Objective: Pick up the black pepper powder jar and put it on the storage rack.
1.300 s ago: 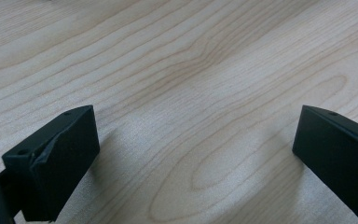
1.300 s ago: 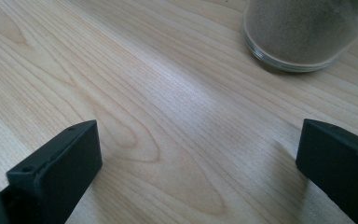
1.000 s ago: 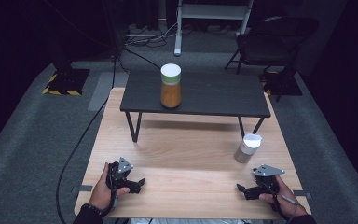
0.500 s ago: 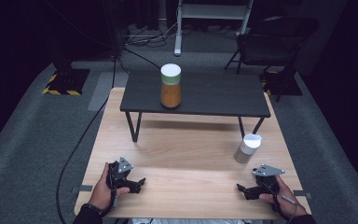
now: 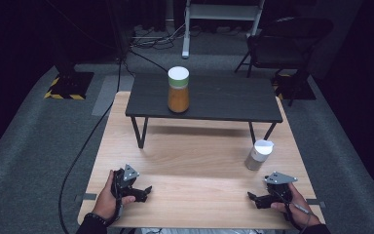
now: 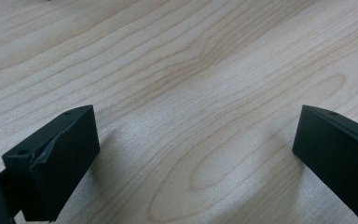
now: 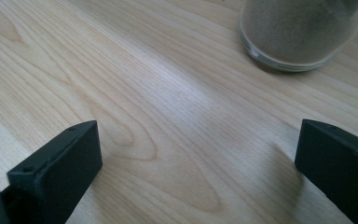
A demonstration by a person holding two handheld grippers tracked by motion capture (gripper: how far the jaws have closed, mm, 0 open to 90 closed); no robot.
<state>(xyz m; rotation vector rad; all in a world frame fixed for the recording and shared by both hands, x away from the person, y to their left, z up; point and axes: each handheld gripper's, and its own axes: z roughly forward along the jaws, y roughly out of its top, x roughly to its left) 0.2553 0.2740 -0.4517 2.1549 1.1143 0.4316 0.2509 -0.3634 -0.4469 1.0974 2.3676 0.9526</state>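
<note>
Left hand-held gripper (image 5: 143, 192) rests on the wooden tabletop (image 5: 195, 161) near the near-left corner, held in the person's left hand (image 5: 108, 200). Jaws wide apart, bare wood grain between them in the left gripper view, holding nothing

Right hand-held gripper (image 5: 254, 198) rests near the near-right corner, held in the right hand (image 5: 292, 209). Jaws also spread wide, holding nothing

Nearest thing to the grippers: small clear jar (image 5: 259, 155) near the right edge of the tabletop, just beyond the right hand-held gripper, apart from it. Upright, white cap on top, grey-beige granular fill showing through the wall. In the right gripper view its base (image 7: 298, 35) sits ahead and toward the right jaw, not between the jaws; round clear base rim, fill reaches down to the base

Second jar (image 5: 178, 90) stands upright on the low black bench (image 5: 224, 100) that spans the far part of the tabletop, toward the bench's left half. Taller, white cap with a green band under it, orange-brown fill. Well apart from both grippers

Cable (image 5: 85, 146) runs over the grey floor off the left edge of the tabletop
</note>
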